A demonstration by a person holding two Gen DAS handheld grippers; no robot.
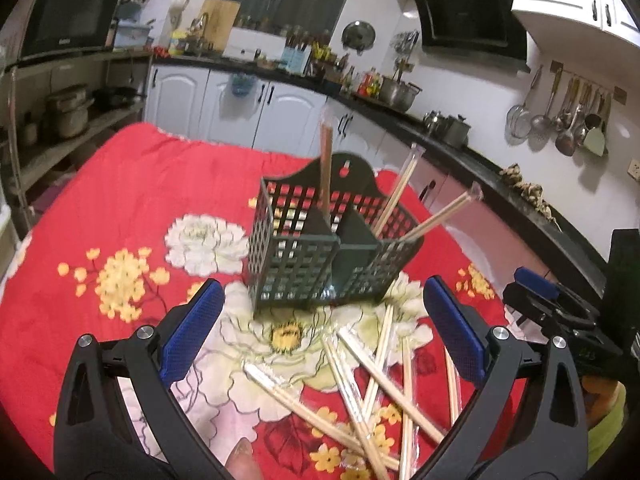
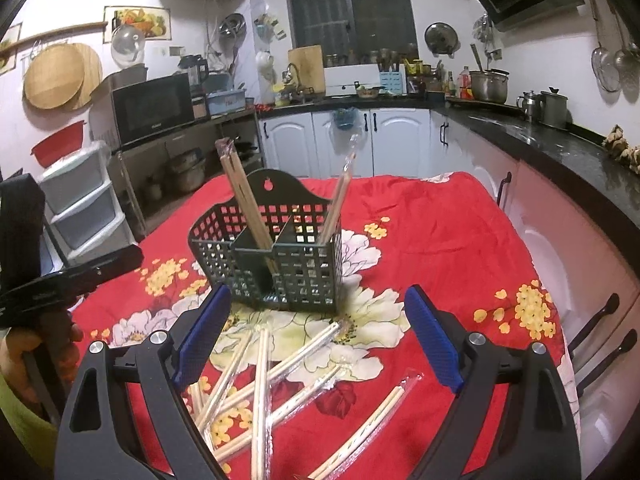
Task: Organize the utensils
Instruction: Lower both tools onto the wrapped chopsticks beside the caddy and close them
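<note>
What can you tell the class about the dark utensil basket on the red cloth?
The basket looks like dark green plastic with grid-holed walls, inner dividers and a taller scalloped back with a hanging hole. It stands upright on the flowered red cloth. Wrapped chopsticks lean inside its compartments; others lie loose in front.
</note>
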